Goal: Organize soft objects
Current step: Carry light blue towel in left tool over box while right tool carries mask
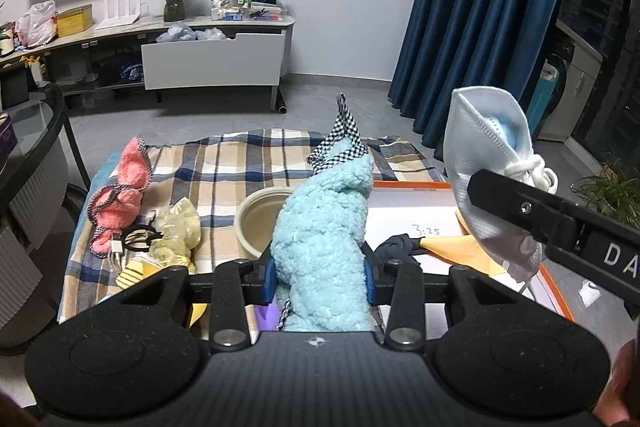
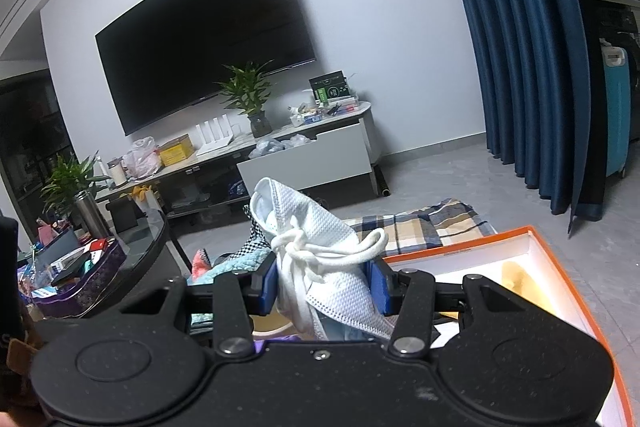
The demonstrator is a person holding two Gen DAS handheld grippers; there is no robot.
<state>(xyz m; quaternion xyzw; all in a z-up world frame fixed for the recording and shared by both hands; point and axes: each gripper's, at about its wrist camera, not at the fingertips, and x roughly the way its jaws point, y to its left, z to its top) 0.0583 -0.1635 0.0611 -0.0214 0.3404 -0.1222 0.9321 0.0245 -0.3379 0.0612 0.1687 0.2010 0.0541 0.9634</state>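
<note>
Above the blanket's (image 1: 224,163) near edge, a blue towel (image 1: 324,227) is clamped upright by the left gripper (image 1: 320,277); a mask (image 2: 320,267) is pinched by the right gripper (image 2: 324,281) over the box (image 2: 560,267). Either could be snagged or dropped, since both hang loosely.

I see the bowl (image 1: 262,223) on the tabletop (image 1: 224,167), the box (image 1: 416,227) to its right, the scrunchie (image 1: 178,231) and towel (image 1: 120,199) to its left

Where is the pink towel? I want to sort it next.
In the left wrist view, the pink towel lies at the plaid cloth's far-left edge, just behind a black clip.
</note>
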